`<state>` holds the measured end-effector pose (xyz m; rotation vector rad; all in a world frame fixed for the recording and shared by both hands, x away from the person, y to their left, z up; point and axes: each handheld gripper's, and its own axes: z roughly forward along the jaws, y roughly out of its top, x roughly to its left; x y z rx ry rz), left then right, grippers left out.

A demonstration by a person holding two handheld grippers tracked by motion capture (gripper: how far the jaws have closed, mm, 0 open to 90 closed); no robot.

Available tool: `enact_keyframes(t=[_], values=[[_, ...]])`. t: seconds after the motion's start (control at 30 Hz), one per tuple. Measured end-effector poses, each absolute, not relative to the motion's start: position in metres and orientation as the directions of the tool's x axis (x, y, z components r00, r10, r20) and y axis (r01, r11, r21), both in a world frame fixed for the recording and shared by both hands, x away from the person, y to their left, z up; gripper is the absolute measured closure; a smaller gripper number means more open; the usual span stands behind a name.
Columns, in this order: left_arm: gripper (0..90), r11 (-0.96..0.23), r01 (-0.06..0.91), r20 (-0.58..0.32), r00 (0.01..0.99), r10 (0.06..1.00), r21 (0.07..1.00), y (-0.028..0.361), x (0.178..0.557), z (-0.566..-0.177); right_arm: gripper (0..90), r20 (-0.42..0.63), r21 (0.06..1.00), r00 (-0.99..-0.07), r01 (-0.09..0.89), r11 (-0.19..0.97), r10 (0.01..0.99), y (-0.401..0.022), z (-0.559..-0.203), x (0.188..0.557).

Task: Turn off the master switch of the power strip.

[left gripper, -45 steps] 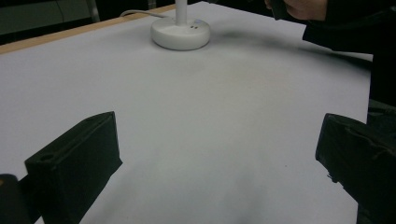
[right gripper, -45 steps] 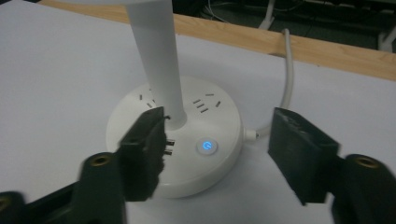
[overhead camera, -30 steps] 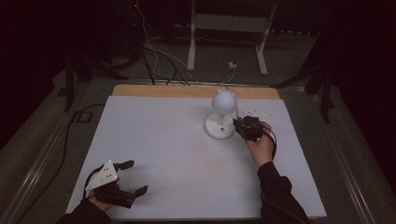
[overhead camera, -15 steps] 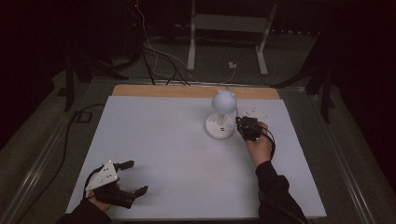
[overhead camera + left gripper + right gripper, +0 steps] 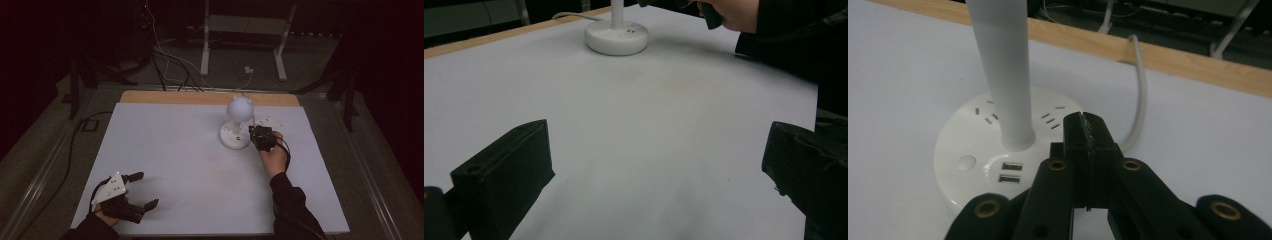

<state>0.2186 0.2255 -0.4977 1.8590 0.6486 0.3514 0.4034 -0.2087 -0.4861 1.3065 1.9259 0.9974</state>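
Here my right hand-held gripper (image 5: pixel 1087 125) has just pressed its jaws together, empty, over the lamp (image 5: pixel 998 145) base. My left hand-held gripper (image 5: pixel 141 190) rests spread on the bench (image 5: pixel 175 160).

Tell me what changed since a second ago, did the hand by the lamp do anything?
The right gripper has just been closing its jaws, and now they are pressed shut with nothing between them, right at the lamp's round white base. The hand barely shifted. The lamp stands where it was, and the left gripper rests open at the near left of the white table, unchanged.
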Motion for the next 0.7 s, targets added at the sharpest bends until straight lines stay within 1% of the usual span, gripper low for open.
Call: enact_keyframes(t=[0.3, 0.6, 0.7], values=[[0.4, -0.269, 0.265, -0.061, 0.809, 0.585, 0.926, 0.225, 0.218, -0.498, 90.0, -0.055, 0.824, -0.348, 0.514, 0.240, 0.936, -0.201, -0.499, 0.408], [0.4, -0.269, 0.266, -0.063, 0.808, 0.585, 0.926, 0.225, 0.219, -0.498, 90.0, -0.052, 0.803, -0.344, 0.543, 0.245, 0.937, -0.201, -0.508, 0.414], [0.4, -0.271, 0.265, -0.060, 0.809, 0.585, 0.925, 0.225, 0.219, -0.498, 90.0, -0.054, 0.805, -0.346, 0.540, 0.246, 0.937, -0.202, -0.508, 0.415]])
